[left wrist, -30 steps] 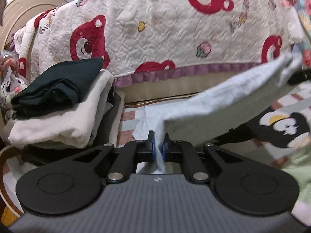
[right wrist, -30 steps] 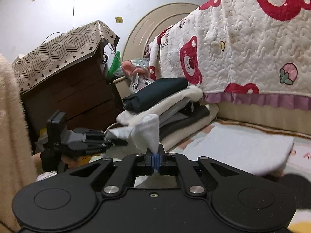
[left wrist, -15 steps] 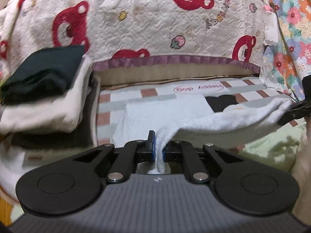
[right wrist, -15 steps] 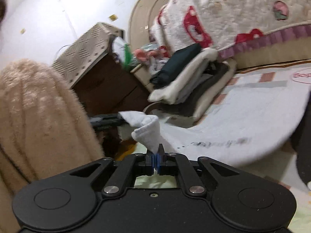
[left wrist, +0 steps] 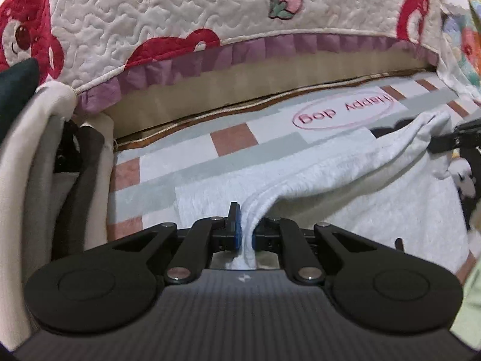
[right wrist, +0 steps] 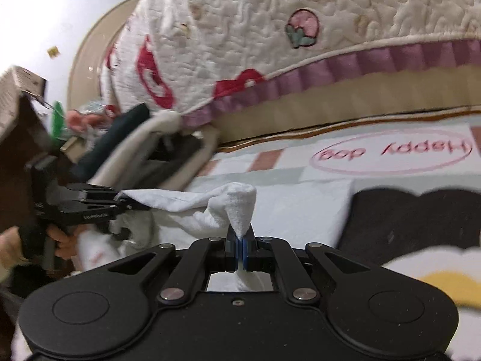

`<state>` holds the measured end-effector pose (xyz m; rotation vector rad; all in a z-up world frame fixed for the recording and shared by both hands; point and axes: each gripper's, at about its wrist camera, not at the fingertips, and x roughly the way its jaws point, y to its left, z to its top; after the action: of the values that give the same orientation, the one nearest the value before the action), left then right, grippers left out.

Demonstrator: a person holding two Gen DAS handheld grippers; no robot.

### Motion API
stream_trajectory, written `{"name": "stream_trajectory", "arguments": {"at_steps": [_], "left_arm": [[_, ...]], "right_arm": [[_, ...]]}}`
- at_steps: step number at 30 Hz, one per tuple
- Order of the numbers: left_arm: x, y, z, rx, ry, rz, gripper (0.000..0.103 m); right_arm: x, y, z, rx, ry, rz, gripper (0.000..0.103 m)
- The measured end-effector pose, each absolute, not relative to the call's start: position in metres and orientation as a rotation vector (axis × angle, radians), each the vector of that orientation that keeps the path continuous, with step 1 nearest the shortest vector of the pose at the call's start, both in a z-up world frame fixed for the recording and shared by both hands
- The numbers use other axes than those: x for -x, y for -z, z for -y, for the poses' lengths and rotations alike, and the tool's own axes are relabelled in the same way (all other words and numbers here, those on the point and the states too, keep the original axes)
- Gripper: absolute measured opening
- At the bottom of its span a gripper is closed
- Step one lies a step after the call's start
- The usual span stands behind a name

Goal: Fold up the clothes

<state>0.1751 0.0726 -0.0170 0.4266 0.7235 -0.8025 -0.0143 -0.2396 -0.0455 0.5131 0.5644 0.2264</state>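
White garment [left wrist: 345, 174] stretched between left tongs [left wrist: 245, 231] and right tongs [right wrist: 239, 245], both clamped tight on its edge.

Open checked mat [left wrist: 192, 162] is left ahead; passage is blocked leftward by a stack of folded clothes [left wrist: 33, 162], behind by the quilt-draped bed edge [left wrist: 240, 69].

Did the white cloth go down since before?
Yes. The white cloth was level with the quilt; now it hangs low over the mat.

White garment [left wrist: 345, 177] between left gripper [left wrist: 246, 234] jaws, over mat [left wrist: 234, 138].
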Motion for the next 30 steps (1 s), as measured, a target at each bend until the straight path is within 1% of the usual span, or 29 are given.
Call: {"name": "stream_trajectory", "arguments": {"at_steps": [4, 6, 8, 10, 12, 17, 18, 19, 21, 24, 27, 28, 30], "left_arm": [[-0.193, 0.029, -0.06, -0.419, 0.783, -0.71, 0.007], [-0.206, 0.038, -0.05, -0.417, 0.765, -0.722, 0.009], [-0.227, 0.051, -0.042, -0.376, 0.728, -0.815, 0.019], [-0.243, 0.06, -0.042, -0.27, 0.697, -0.885, 0.019], [-0.243, 0.06, -0.046, -0.221, 0.694, -0.874, 0.02], [-0.227, 0.048, -0.047, -0.349, 0.74, -0.757, 0.024], [-0.226, 0.045, -0.049, -0.356, 0.746, -0.741, 0.025], [-0.226, 0.043, -0.051, -0.354, 0.748, -0.732, 0.03], [-0.23, 0.04, -0.053, -0.372, 0.735, -0.723, 0.032], [-0.242, 0.034, -0.065, -0.352, 0.697, -0.784, 0.032], [-0.251, 0.024, -0.092, -0.192, 0.631, -0.83, 0.032], [-0.25, 0.022, -0.099, -0.16, 0.631, -0.823, 0.034], [-0.245, 0.028, -0.1, -0.194, 0.648, -0.82, 0.038]], "right_arm": [[-0.015, 0.056, 0.255, -0.494, -0.195, -0.558, 0.005], [-0.029, 0.061, 0.261, -0.501, -0.178, -0.562, 0.005], [-0.047, 0.074, 0.265, -0.501, -0.148, -0.626, 0.005], [-0.063, 0.088, 0.265, -0.496, -0.111, -0.706, 0.005], [-0.065, 0.094, 0.26, -0.473, -0.088, -0.712, 0.005], [-0.059, 0.09, 0.262, -0.496, -0.052, -0.648, 0.004], [-0.061, 0.088, 0.26, -0.478, -0.05, -0.644, 0.004], [-0.064, 0.088, 0.259, -0.459, -0.045, -0.656, 0.004], [-0.072, 0.09, 0.257, -0.429, -0.033, -0.693, 0.003], [-0.07, 0.099, 0.261, -0.446, -0.017, -0.724, 0.003], [-0.051, 0.107, 0.268, -0.516, -0.022, -0.69, 0.004], [-0.05, 0.111, 0.272, -0.546, -0.025, -0.684, 0.005], [-0.051, 0.117, 0.28, -0.61, -0.03, -0.679, 0.007]]}}
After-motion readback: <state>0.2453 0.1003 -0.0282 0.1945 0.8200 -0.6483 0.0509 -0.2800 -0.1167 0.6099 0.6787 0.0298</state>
